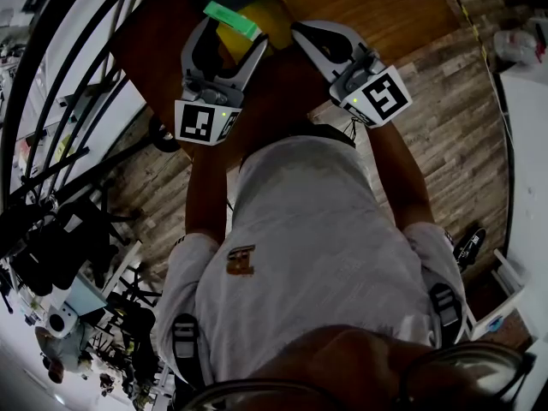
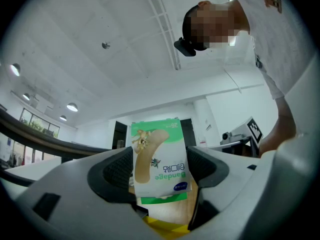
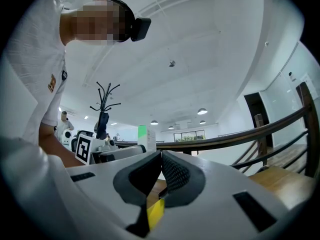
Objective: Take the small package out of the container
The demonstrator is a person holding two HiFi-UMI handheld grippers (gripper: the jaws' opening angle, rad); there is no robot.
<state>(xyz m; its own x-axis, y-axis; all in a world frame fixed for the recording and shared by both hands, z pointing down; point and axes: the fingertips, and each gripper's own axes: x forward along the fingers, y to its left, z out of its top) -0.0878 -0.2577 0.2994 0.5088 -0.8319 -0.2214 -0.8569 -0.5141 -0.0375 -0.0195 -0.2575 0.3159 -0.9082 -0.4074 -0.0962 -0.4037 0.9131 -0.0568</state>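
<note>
Room: white ceiling with round lamps and a dark curved railing (image 3: 280,126); below us is a wood-plank floor (image 1: 445,101) and a brown wooden table (image 1: 150,58).
Container: we see a yellow container (image 1: 276,15) on the table, lying between the two grippers in the head view.
Package: the small package (image 2: 160,159) is a green-and-white bandage box. It stands on end between the left fingers, with its print upside down to that gripper's camera. In the head view its green edge shows at the container's left side. We cannot tell whether it touches the container.
Left gripper: the left gripper (image 1: 233,34) has its fingers (image 2: 116,171) pressed on the package from both sides. A strip of yellow shows under the box in its own view.
Right gripper: the right gripper (image 3: 161,159) has its fingers closed tip to tip with nothing between them. We see yellow just beneath them, and in the head view it sits at the container's right side.
Person: we see a white shirt, with both forearms reaching forward to the grippers.
</note>
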